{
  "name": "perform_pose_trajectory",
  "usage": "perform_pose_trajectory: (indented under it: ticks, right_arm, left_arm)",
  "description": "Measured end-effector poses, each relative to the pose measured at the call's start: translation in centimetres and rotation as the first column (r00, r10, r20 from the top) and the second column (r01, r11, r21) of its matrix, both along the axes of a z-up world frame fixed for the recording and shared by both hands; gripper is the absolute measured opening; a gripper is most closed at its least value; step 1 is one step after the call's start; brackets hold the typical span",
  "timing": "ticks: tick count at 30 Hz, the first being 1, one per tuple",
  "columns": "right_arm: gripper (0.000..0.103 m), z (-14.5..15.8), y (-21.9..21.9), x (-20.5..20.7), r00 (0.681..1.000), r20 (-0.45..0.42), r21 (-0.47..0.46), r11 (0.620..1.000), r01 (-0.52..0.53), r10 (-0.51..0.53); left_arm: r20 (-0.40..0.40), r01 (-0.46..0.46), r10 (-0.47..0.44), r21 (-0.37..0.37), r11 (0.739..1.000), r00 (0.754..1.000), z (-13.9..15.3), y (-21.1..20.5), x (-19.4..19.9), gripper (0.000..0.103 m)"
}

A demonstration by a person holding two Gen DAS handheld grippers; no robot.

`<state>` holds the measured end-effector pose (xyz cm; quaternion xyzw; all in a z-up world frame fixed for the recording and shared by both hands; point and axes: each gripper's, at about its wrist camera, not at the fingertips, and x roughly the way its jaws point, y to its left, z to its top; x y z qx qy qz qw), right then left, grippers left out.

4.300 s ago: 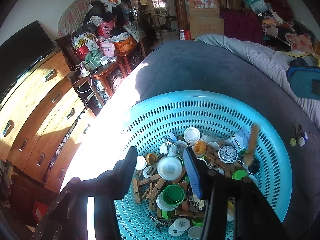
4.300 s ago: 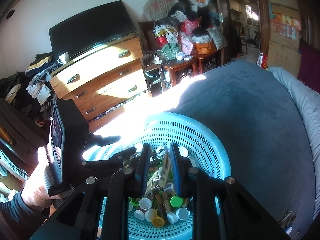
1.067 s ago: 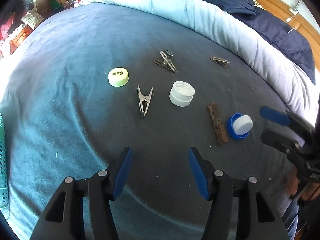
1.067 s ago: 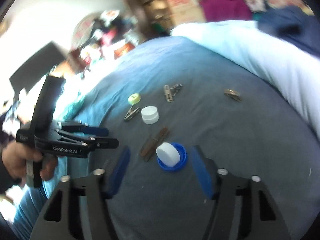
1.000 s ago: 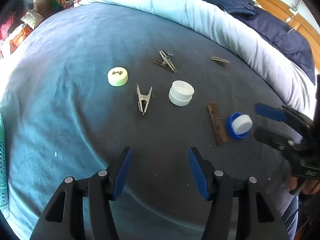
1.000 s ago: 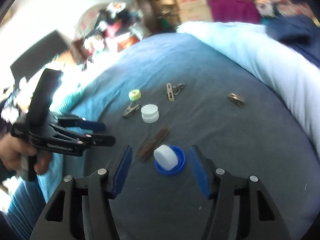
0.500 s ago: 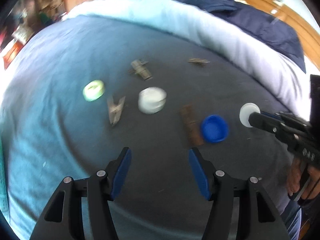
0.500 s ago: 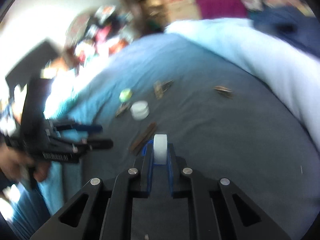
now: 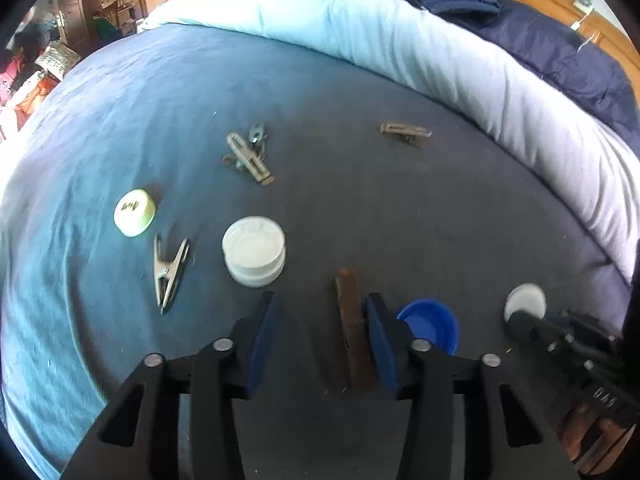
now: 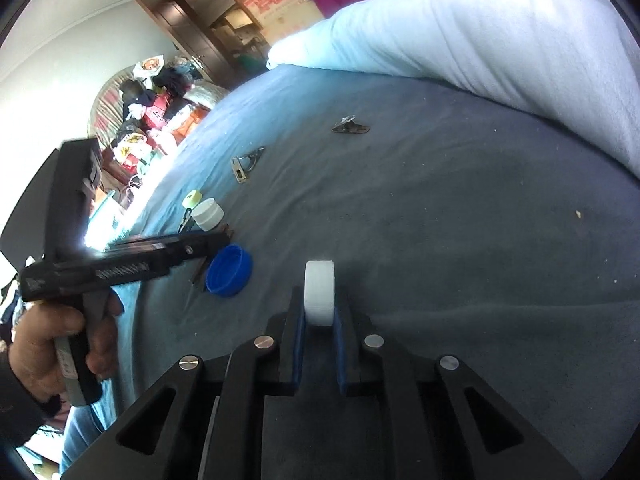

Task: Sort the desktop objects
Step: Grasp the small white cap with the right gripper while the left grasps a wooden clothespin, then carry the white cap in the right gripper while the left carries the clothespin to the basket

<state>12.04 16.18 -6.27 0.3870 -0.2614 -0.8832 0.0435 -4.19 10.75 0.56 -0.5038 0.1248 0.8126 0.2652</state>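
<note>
Caps (image 9: pixel 254 251): four; clothespins (image 9: pixel 353 328): four.

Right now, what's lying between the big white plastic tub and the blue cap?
A brown wooden clothespin lies between the white tub and blue cap, seen in the left wrist view.

Blue-covered bed (image 9: pixel 120 92), rolled duvet (image 9: pixel 400 48), cluttered sunlit room.
</note>
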Motion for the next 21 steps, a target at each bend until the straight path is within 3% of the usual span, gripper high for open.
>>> perform_pose_trajectory:
  ticks: [6,7,8,14,18,21]
  right_arm:
    - [0.011,0.2,0.1,0.0,1.000,-0.002,-0.001,1.000,-0.005,0.005]
    - [0.011,0.2,0.1,0.0,1.000,-0.001,0.001,1.000,-0.005,0.005]
    - [0.011,0.2,0.2,-0.1,1.000,-0.001,0.004,1.000,-0.005,0.005]
    - [0.011,0.7,-0.2,0.0,1.000,0.001,0.060,0.998,-0.001,0.001]
    - [0.012,1.6,-0.8,0.4,1.000,0.004,0.124,0.992,0.016,-0.017]
    - [0.012,2.6,-0.7,1.1,0.999,-0.003,0.108,0.993,0.040,-0.040]
  left_arm:
    - [-0.008,-0.015,0.015,-0.002,1.000,1.000,0.1,-1.3,0.9,0.027]
    - [-0.004,-0.005,0.005,-0.002,1.000,1.000,0.1,-1.0,0.9,0.015]
    - [-0.003,0.004,-0.004,-0.004,1.000,1.000,-0.3,-0.3,1.0,0.013]
    - [-0.006,0.006,-0.006,0.028,1.000,1.000,1.0,-1.2,1.5,0.012]
    - [-0.067,-0.008,0.011,0.056,0.998,0.998,4.3,-4.1,2.5,0.012]
    - [-0.133,-0.033,0.042,0.066,0.997,0.990,7.2,-7.0,3.0,0.012]
